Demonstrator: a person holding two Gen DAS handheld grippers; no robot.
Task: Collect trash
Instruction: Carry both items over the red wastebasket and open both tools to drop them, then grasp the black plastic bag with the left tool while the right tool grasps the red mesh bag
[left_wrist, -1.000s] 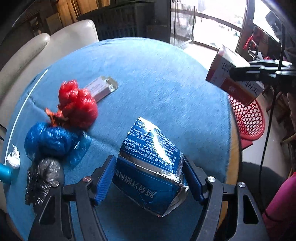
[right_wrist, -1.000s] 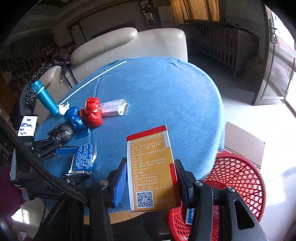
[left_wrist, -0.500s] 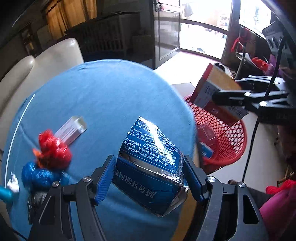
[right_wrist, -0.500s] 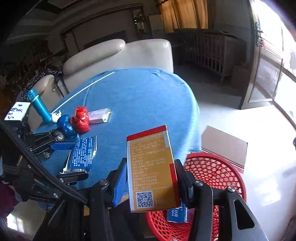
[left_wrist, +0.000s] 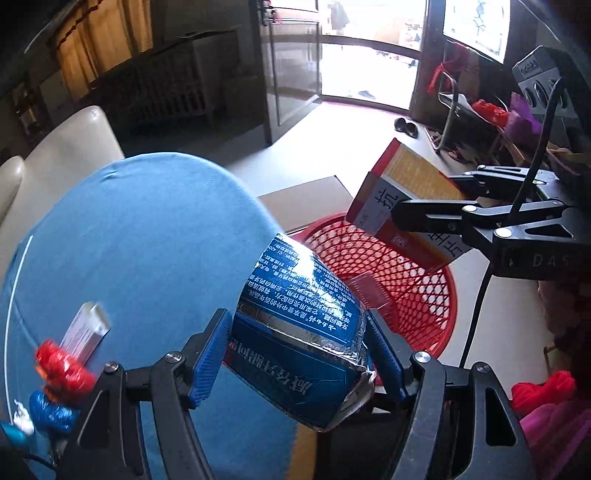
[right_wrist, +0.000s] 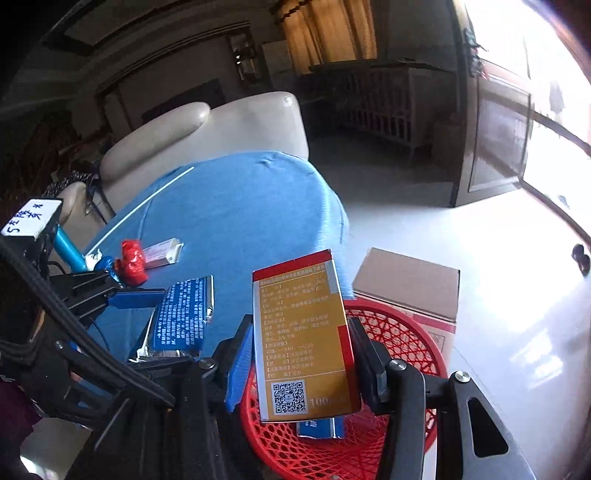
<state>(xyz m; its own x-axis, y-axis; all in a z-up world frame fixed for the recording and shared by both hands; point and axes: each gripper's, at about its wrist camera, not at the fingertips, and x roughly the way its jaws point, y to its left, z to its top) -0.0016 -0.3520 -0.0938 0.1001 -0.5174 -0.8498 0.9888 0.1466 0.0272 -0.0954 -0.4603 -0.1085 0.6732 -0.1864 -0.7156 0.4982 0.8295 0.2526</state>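
Right wrist: glossy rectangular orange carton (right_wrist: 304, 339) — above red mesh basket (right_wrist: 402, 332).

Held above the table edge: a crumpled blue foil-lined carton (left_wrist: 299, 332), white print on its top face, one silver corner torn and bent, tilted toward the red mesh basket (left_wrist: 417, 295). Hanging over that basket: an orange-and-red box (right_wrist: 304, 343), upright, QR code at its lower end, white side panel with large dark characters. Lying in the basket's bottom: a small blue packet (right_wrist: 319, 428). Left on the blue tablecloth: a flat pale box (left_wrist: 85, 332), a red crumpled bag (left_wrist: 62, 369) touching a blue crumpled bag (left_wrist: 51, 410), and a white wad (left_wrist: 22, 419) beside them.
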